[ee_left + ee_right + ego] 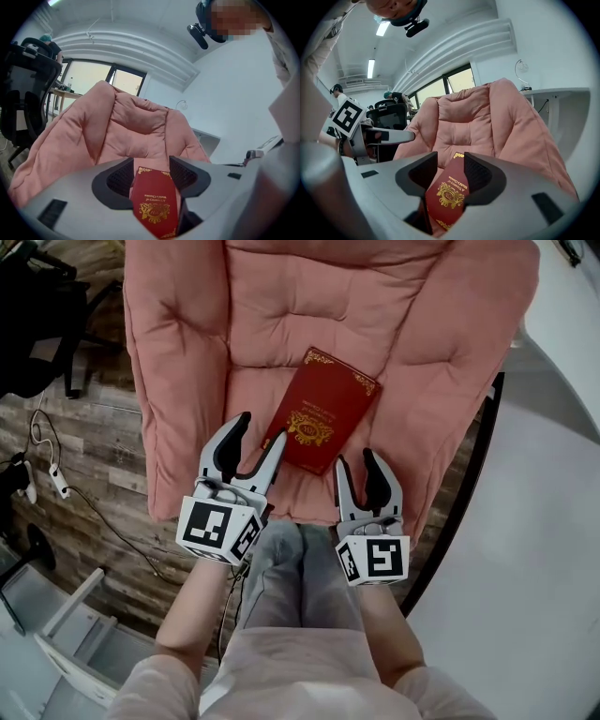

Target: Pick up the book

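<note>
Dark red hardcover book with gold ornament [319, 409] lies flat on the seat of the pink padded fabric chair [178, 352]. Left gripper [260, 430] and right gripper [356, 459] sit at the book's near edge, jaws spread on both, pinching nothing.

The book [319, 411] is showing deep red with gilt scrollwork against the tufted salmon-pink chair [309, 296]. The left gripper [262, 427] and right gripper [356, 458] are showing pale grey, black-lined fingers [228, 446] and black-and-white square markers. The floor [94, 446] is showing brown wood grain.
</note>
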A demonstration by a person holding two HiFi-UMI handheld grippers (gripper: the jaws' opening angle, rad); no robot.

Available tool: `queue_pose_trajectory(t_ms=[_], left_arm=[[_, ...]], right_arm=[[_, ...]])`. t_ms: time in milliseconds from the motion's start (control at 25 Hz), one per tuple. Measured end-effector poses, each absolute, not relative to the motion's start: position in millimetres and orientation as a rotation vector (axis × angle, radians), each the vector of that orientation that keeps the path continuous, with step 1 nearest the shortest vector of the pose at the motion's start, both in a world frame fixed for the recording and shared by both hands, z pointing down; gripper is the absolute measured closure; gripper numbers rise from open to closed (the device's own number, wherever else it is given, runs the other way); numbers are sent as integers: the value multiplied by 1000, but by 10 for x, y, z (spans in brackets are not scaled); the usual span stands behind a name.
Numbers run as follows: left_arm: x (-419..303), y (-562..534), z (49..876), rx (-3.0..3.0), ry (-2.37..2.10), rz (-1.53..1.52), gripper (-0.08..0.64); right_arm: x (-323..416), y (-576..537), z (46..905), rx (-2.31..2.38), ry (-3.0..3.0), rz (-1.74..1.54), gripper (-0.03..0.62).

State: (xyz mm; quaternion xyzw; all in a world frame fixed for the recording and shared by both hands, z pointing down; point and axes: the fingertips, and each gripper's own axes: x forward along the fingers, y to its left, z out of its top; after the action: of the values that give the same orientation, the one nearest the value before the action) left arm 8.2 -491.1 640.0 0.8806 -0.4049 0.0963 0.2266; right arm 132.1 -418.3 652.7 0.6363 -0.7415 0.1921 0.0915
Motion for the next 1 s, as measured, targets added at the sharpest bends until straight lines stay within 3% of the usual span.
queue_pose_trajectory(t_ms=[1000], left_arm=[[258, -5003, 7751, 2398, -899, 457, 282]], right_arm=[[1457, -4271, 7763, 2008, -1979, 731, 367]])
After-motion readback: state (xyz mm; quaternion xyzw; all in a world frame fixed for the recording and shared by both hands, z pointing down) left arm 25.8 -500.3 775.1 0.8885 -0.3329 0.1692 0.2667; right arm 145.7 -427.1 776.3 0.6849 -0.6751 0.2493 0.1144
